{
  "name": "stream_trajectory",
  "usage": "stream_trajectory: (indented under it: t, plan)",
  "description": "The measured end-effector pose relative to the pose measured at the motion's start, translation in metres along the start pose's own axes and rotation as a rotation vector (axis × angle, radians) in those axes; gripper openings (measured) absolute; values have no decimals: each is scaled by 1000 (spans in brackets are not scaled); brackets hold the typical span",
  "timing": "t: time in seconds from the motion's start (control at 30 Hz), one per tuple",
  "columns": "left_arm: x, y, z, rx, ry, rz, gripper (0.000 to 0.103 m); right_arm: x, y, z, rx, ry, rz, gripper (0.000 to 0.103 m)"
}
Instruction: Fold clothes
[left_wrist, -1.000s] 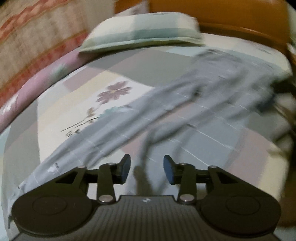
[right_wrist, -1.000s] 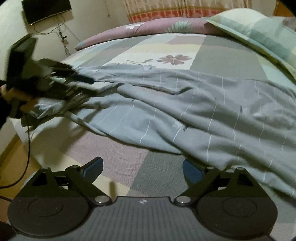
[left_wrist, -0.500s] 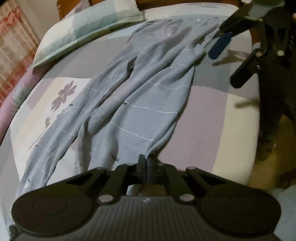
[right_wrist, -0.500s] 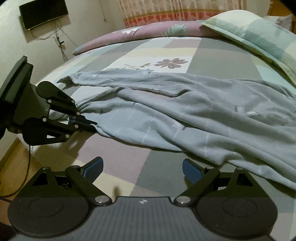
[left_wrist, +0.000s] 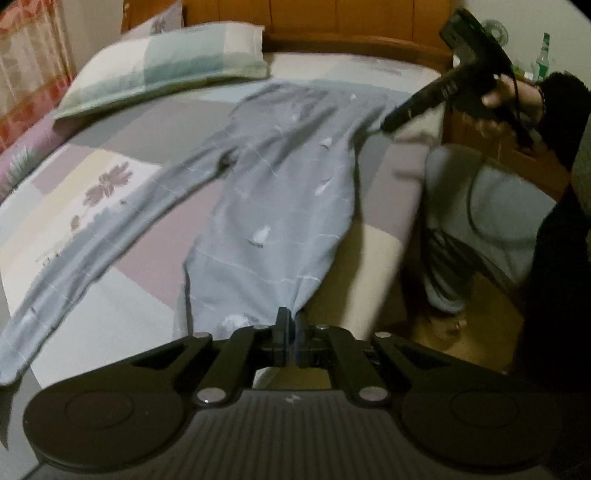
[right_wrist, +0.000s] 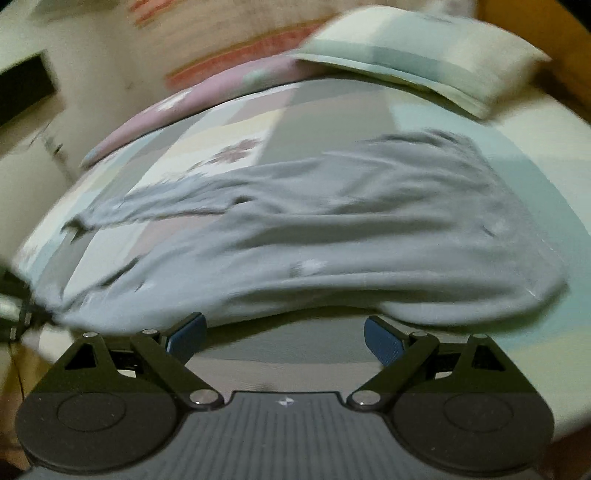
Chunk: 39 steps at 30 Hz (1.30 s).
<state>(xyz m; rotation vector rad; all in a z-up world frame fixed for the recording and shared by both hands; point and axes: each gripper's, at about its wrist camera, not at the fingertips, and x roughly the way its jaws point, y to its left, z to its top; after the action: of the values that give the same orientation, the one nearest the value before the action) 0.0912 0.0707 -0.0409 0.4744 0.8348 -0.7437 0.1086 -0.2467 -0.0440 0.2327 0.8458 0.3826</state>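
Grey pyjama trousers (left_wrist: 280, 192) with thin white lines lie lengthwise on the bed. My left gripper (left_wrist: 290, 328) pinches the hem of the nearer leg, with the cloth between its pads and the jaws easing slightly apart. The other leg trails off to the lower left. My right gripper (right_wrist: 284, 334) is open with nothing between its fingers, just short of the trousers (right_wrist: 351, 240) near their waist end. In the left wrist view the right gripper (left_wrist: 391, 120) reaches the waist corner at the bed's side. The right wrist view is blurred.
A checked pillow (left_wrist: 162, 62) lies at the head of the patchwork bed (left_wrist: 122, 314), in front of a wooden headboard (left_wrist: 351, 22). The person's legs (left_wrist: 491, 206) stand beside the bed's right edge. A bottle (left_wrist: 542, 59) stands behind them.
My left gripper shut on the trouser hem and drew that leg out straight. My right gripper travelled along the bed to the waist end, staying open.
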Motion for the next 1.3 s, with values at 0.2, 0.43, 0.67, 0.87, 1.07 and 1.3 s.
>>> stream_trajectory:
  t: [0.2,0.43,0.67,0.87,1.07,1.3]
  plan:
    - [-16,2,6,-44,-53,13,14,-12,-71,-9,269,-33,-23,90]
    - [-9,7,19,-82,-93,35,22,0,-108,-13,386,-130,-1,80]
    - [8,10,26,-124,-104,51,24,2,-118,-14,386,-131,-117,2]
    - [17,24,24,-215,-74,115,38,-14,-118,-22,362,-98,-155,2]
    - [20,41,19,-322,-72,164,45,-37,-110,-24,313,-70,-221,14]
    - [33,55,38,-336,-72,178,64,-47,-76,25,136,-121,-207,59]
